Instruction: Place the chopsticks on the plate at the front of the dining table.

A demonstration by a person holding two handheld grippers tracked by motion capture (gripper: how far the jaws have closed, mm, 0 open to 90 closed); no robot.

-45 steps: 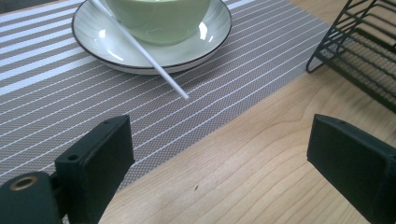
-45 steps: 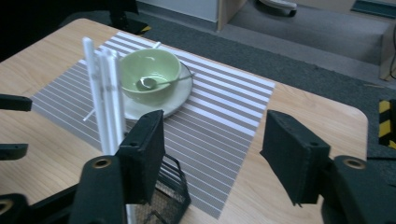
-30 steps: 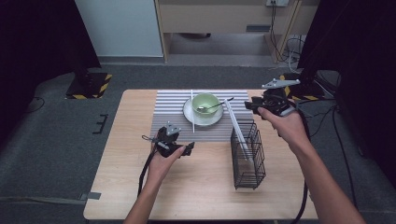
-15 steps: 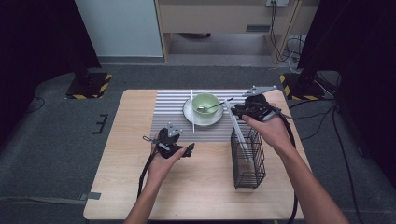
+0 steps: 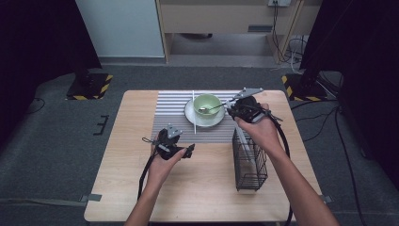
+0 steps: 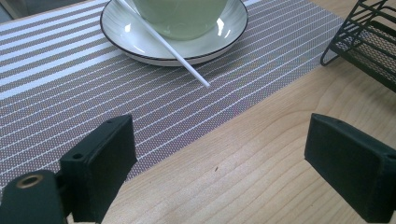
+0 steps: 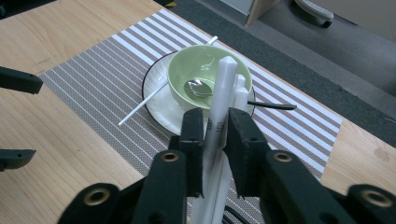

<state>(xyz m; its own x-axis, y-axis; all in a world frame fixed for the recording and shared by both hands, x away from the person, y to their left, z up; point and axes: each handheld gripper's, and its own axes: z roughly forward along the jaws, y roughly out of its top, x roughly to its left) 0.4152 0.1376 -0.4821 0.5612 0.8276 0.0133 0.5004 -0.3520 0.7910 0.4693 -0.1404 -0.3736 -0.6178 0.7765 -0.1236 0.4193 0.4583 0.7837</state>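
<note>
My right gripper (image 7: 215, 126) sits above the top of the black wire basket (image 5: 249, 162), next to the bowl. Its jaws have just been closing and now pinch a white chopstick (image 7: 225, 79) that stands up out of the basket, with a second white stick beside it. A green bowl (image 5: 207, 103) on a white plate (image 5: 193, 117) holds a spoon (image 7: 198, 88). Another white chopstick (image 5: 194, 110) lies across the plate's left side. My left gripper (image 5: 188, 151) rests open on the wood near the placemat's front edge, nothing between its jaws (image 6: 224, 154).
A grey striped placemat (image 5: 174, 117) lies under the plate at the back of the wooden table (image 5: 141, 197). The wire basket (image 6: 369, 37) stands at the right, close to my left gripper's right jaw. Dark floor surrounds the table.
My right hand has moved left and down to the basket's top, and its jaws have closed onto the white chopstick. The left hand has stayed put.
</note>
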